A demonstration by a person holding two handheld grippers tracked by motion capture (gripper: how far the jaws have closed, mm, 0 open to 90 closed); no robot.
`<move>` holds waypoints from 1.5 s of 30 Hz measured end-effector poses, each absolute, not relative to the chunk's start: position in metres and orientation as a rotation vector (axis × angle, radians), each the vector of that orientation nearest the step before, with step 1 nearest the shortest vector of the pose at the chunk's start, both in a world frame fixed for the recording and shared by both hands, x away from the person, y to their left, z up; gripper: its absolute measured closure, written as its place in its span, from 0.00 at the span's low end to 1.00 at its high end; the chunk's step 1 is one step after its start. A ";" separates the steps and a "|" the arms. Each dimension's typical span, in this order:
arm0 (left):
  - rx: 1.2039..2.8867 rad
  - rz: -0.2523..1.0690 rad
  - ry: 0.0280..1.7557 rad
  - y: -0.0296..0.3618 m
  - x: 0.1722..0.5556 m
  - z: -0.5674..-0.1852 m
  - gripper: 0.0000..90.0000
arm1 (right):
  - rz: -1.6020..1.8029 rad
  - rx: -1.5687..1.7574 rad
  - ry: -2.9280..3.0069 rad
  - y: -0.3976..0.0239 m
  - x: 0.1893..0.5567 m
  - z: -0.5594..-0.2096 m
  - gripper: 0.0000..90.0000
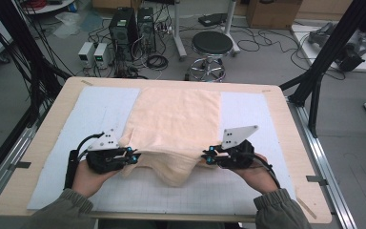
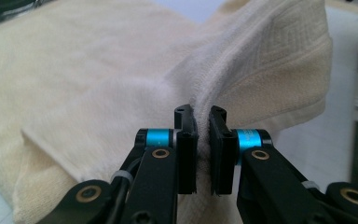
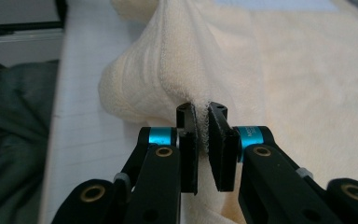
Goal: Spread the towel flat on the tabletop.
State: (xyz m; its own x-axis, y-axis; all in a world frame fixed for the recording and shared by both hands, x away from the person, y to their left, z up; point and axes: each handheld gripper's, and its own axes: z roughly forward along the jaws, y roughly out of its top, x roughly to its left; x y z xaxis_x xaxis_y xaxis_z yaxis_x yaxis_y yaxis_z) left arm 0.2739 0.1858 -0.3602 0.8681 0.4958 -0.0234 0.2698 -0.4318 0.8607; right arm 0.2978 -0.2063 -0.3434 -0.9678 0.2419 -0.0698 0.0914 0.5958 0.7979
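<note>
A cream towel (image 1: pixel 176 119) lies spread over the middle of the table, its near edge lifted and sagging between my two grippers. My left gripper (image 1: pixel 134 156) is shut on the towel's near left corner; in the left gripper view the hem of the towel (image 2: pixel 242 70) is pinched between the black pads of the left gripper (image 2: pixel 203 140). My right gripper (image 1: pixel 206 156) is shut on the near right corner. In the right gripper view, the towel's edge (image 3: pixel 186 60) runs up from between the pads of the right gripper (image 3: pixel 203 140). Both corners are raised off the mat.
A pale grid mat (image 1: pixel 95 114) covers the wooden table (image 1: pixel 286 143). Beyond the far edge stand a black stool (image 1: pixel 212 45), computer towers (image 1: pixel 124 28) and floor cables. A black frame post (image 1: pixel 324 52) rises at the right.
</note>
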 end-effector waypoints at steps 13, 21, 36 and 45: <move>1.998 0.354 0.873 0.214 0.330 -0.393 0.64 | 1.304 0.569 2.601 -0.188 0.359 -0.371 0.75; 2.136 0.330 0.769 0.190 0.334 -0.414 0.54 | 1.267 0.558 2.710 -0.200 0.343 -0.384 0.61; 2.140 0.374 0.678 0.193 0.283 -0.392 0.90 | 1.218 0.509 2.725 -0.218 0.313 -0.393 0.86; 2.070 0.284 0.501 0.204 0.170 -0.336 0.81 | 1.428 0.240 2.778 -0.229 0.244 -0.338 0.81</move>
State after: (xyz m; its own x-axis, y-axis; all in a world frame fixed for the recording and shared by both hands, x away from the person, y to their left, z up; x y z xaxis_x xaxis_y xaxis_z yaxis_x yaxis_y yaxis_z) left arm 0.1701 0.2043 -0.3359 0.8888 0.4582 0.0011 0.2369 -0.4617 0.8548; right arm 0.2436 -0.2294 -0.3378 -0.9883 0.1396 0.0621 0.1317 0.5728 0.8091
